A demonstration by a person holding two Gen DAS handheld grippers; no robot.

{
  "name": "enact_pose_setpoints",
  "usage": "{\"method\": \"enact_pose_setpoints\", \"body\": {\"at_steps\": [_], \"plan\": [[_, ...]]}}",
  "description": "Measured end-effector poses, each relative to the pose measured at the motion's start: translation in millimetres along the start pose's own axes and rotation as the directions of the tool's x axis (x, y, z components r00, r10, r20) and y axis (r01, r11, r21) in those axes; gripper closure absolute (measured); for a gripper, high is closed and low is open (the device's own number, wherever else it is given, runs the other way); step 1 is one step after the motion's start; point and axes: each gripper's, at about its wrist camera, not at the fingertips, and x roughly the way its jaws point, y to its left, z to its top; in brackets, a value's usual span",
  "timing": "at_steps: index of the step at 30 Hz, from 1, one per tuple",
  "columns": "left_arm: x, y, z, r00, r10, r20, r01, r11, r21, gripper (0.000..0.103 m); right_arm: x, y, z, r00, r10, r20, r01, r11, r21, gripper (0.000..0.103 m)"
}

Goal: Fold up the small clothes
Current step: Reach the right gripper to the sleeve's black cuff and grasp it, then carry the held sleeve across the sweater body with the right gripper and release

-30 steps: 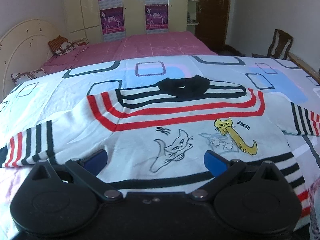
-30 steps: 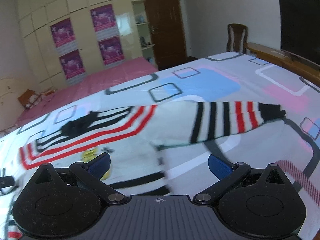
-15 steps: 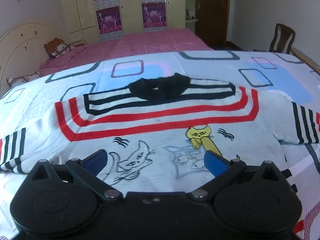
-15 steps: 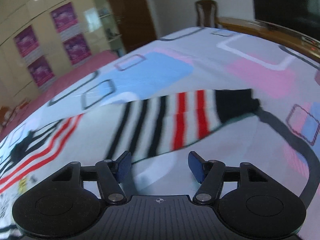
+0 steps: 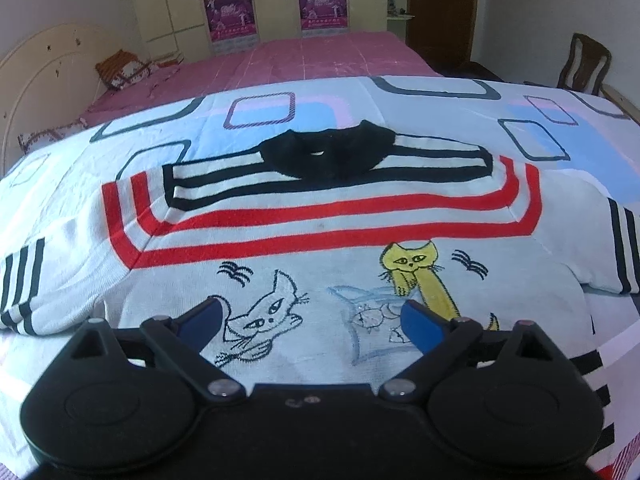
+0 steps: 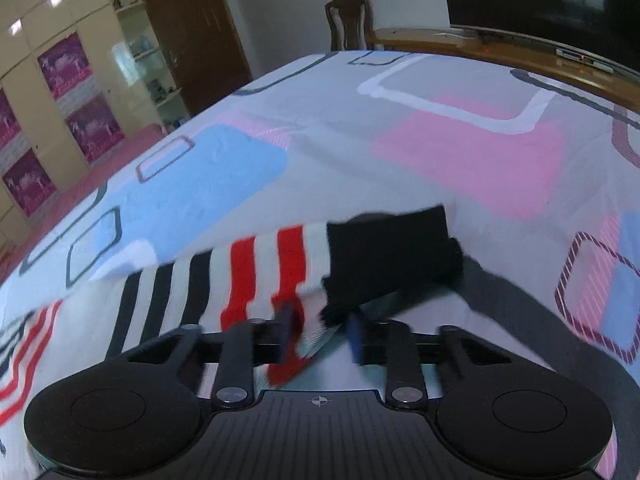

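Note:
A small white sweater (image 5: 320, 240) with red and black stripes, a black collar (image 5: 328, 152) and cat drawings lies flat, front up, on the bed. My left gripper (image 5: 312, 318) is open and empty, hovering low over the sweater's lower front. In the right wrist view the sweater's right sleeve (image 6: 256, 272) with its black cuff (image 6: 392, 256) stretches across the sheet. My right gripper (image 6: 320, 324) has its jaws closed on the sleeve's edge near the cuff, and the fabric bunches between the blue pads.
The bed sheet (image 6: 460, 152) has blue, pink and outlined squares. A pink bed (image 5: 280, 60) with a headboard lies beyond. A wooden chair (image 5: 584, 64) stands at the right, a wooden footboard (image 6: 500, 52) and dark TV (image 6: 540, 4) at far right.
My right gripper moved right along the sleeve to the cuff and closed on it. My left gripper moved forward over the sweater's front and stayed open.

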Motion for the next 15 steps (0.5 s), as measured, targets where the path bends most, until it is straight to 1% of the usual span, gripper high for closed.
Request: {"method": "enact_pose_setpoints", "body": {"at_steps": [3,6,9,12,15], "plan": [[-2,4,0,1.0,-0.002,0.012,0.002,1.0,-0.012,0.008,-2,3,1,1.0,0.017,0.023,-0.017,1.0,-0.021,0.093],[-5,8,0,1.0,-0.001,0.026,0.001,1.0,-0.013,0.009,-13,13,4,0.996,0.056,0.067,-0.052,0.997,-0.055,0.095],[-9,19,1,0.999,-0.021,0.032,0.023,0.999,-0.044,0.013,-33,41,6,0.986,0.128,0.11,-0.113,0.984,-0.135,0.095],[-14,33,0,0.999,-0.026,0.044,0.029,0.997,-0.078,0.015,-52,84,2,0.966,0.221,0.134,-0.184,0.953,-0.241,0.095],[-18,51,-4,0.999,-0.017,0.05,0.022,0.994,-0.104,0.015,-68,135,-12,0.937,0.331,0.111,-0.281,0.903,-0.326,0.095]]}}
